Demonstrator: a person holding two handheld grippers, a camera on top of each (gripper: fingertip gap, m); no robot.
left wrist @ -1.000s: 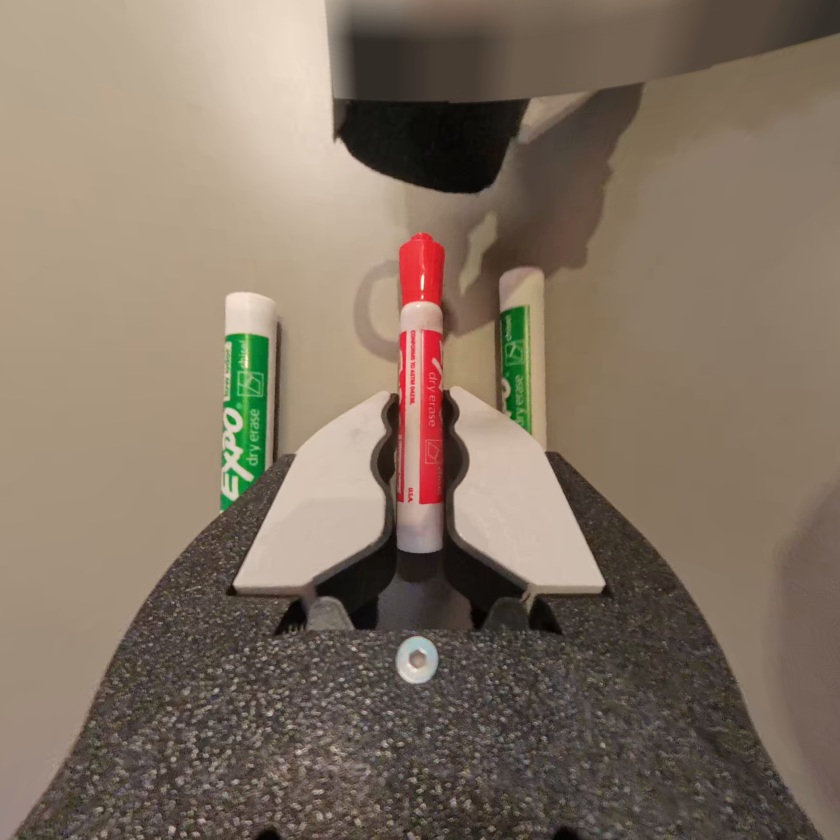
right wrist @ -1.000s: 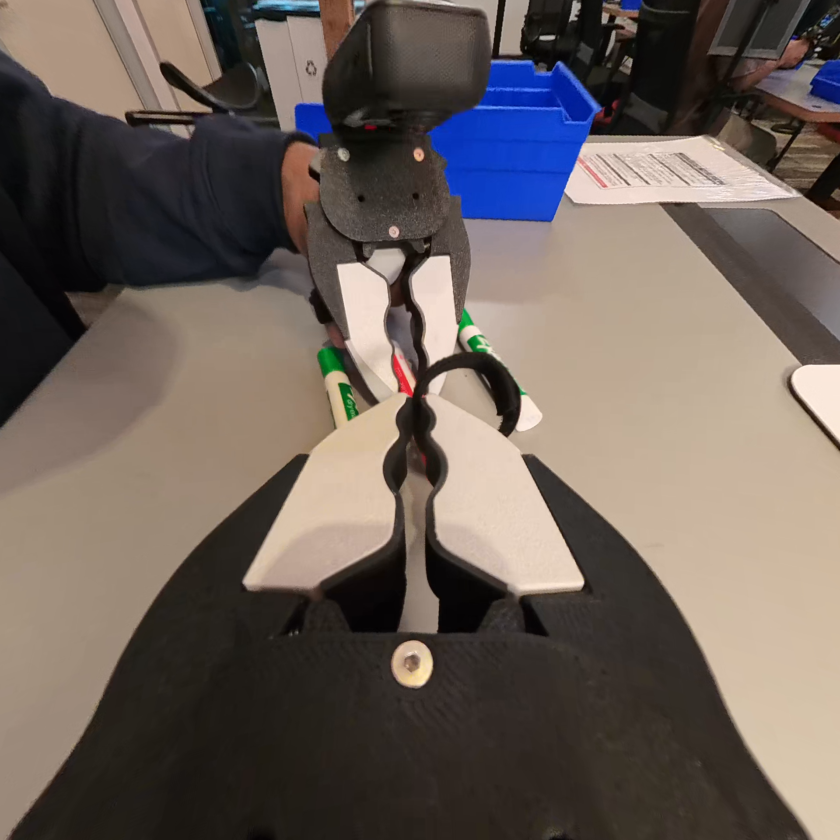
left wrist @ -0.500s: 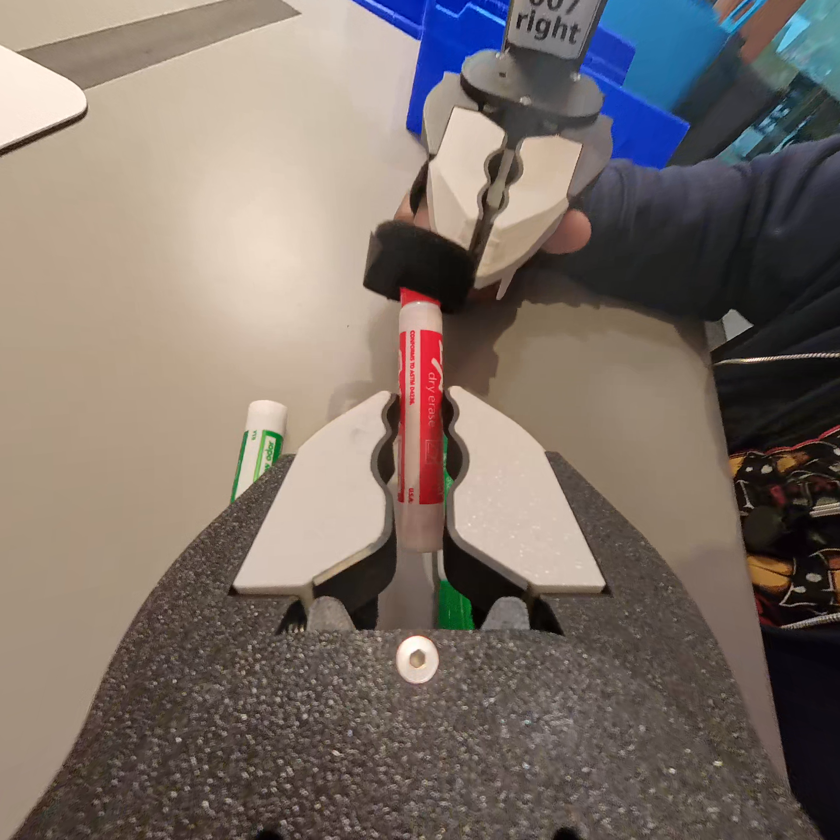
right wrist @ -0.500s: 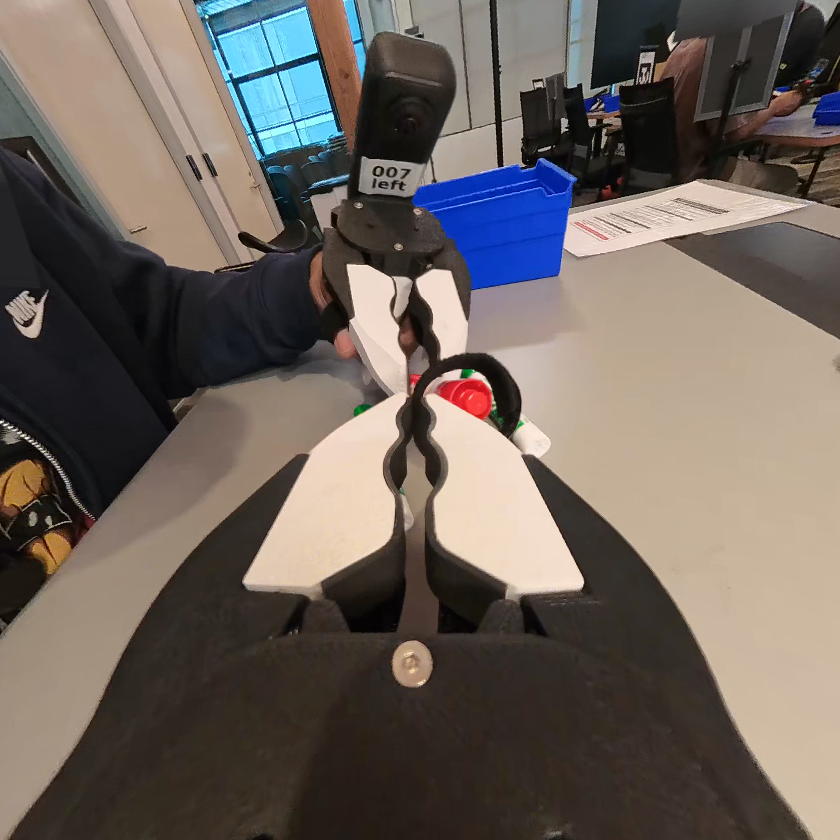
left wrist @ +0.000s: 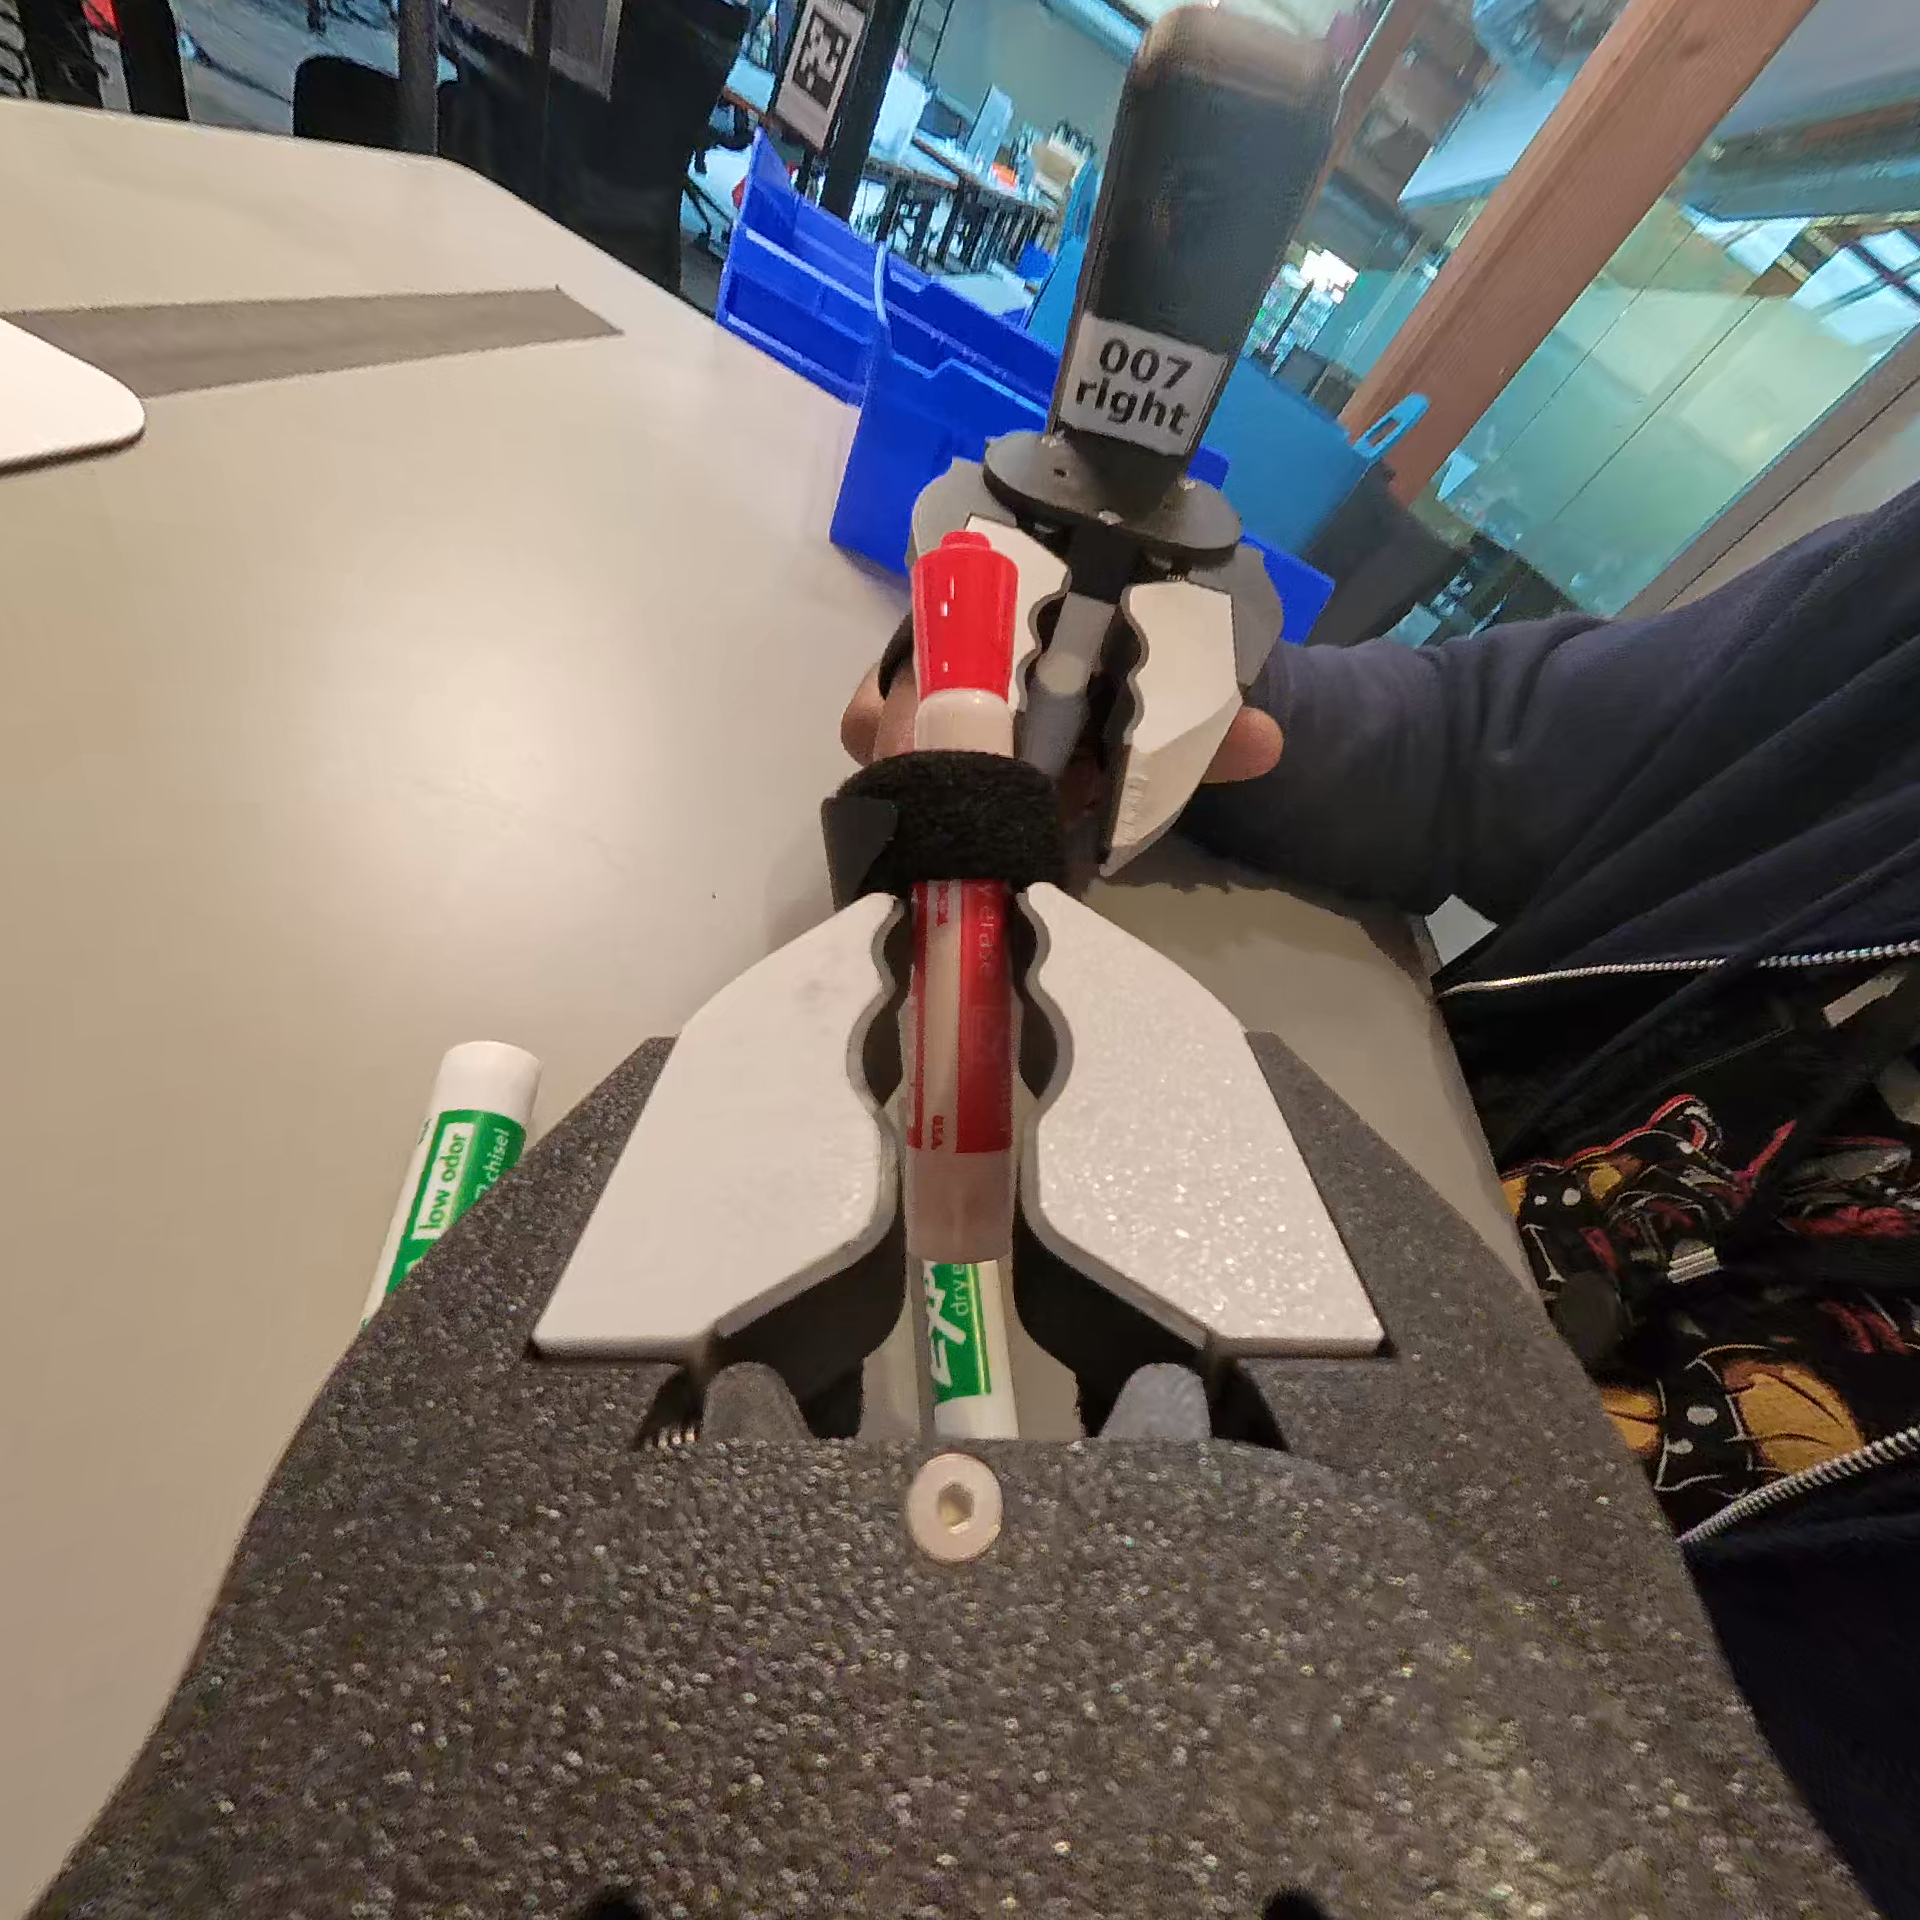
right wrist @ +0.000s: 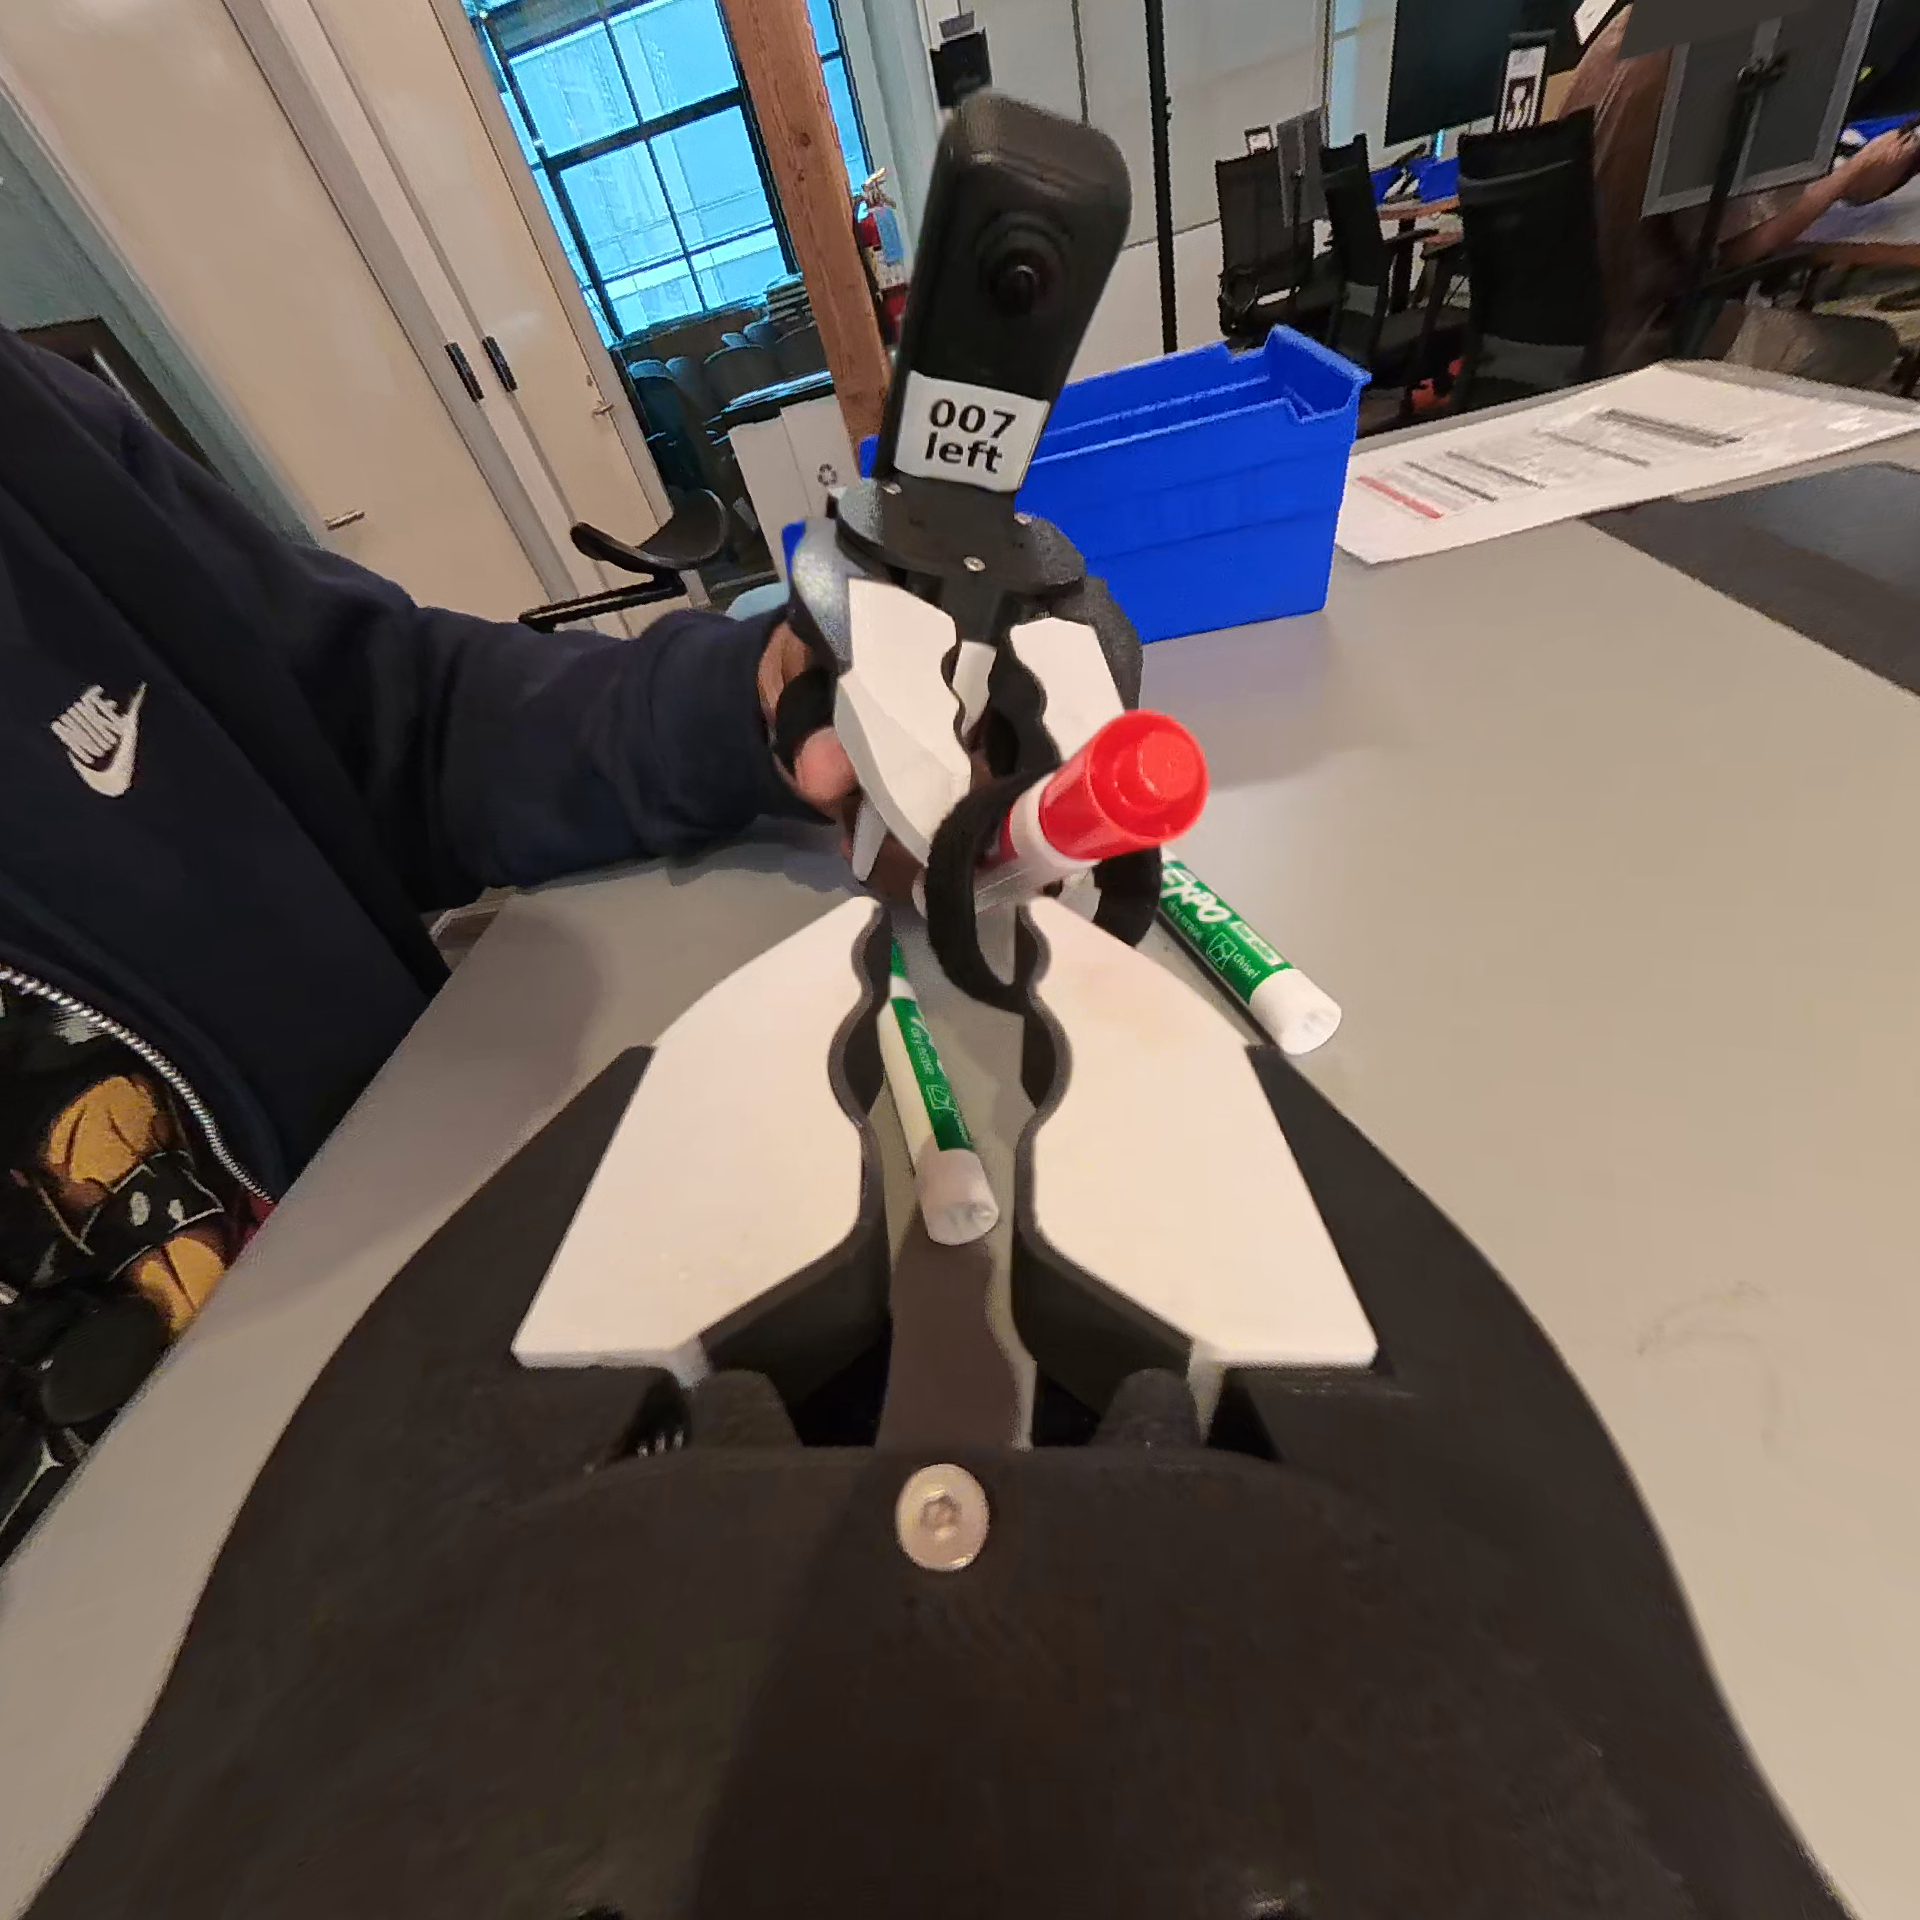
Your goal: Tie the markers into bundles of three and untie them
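My left gripper [left wrist: 956, 914] is shut on a red marker [left wrist: 961, 1049] and holds it off the table, cap pointing away. A black strap loop [left wrist: 951, 821] rings the marker just past my fingertips, below its red cap [left wrist: 961, 623]. In the right wrist view the red marker [right wrist: 1112, 790] pokes through the strap [right wrist: 961, 883]. My right gripper [right wrist: 954, 925] has its jaws apart, with the strap's lower bend between the tips. Two green markers lie on the table [right wrist: 930, 1091] [right wrist: 1236, 956]; they also show in the left wrist view [left wrist: 457, 1153] [left wrist: 961, 1340].
A blue bin [right wrist: 1195, 488] stands at the back of the grey table [right wrist: 1558, 831], with a printed sheet [right wrist: 1610, 447] to its right. A white pad [left wrist: 52, 405] lies at the far left. The person's sleeves and torso are along the near table edge. The tips of both grippers are at nearly the same place.
The left gripper lifted and tilted the red marker, and its cap has passed through the strap loop. The right gripper's jaws have spread apart from their tight pinch on the strap.
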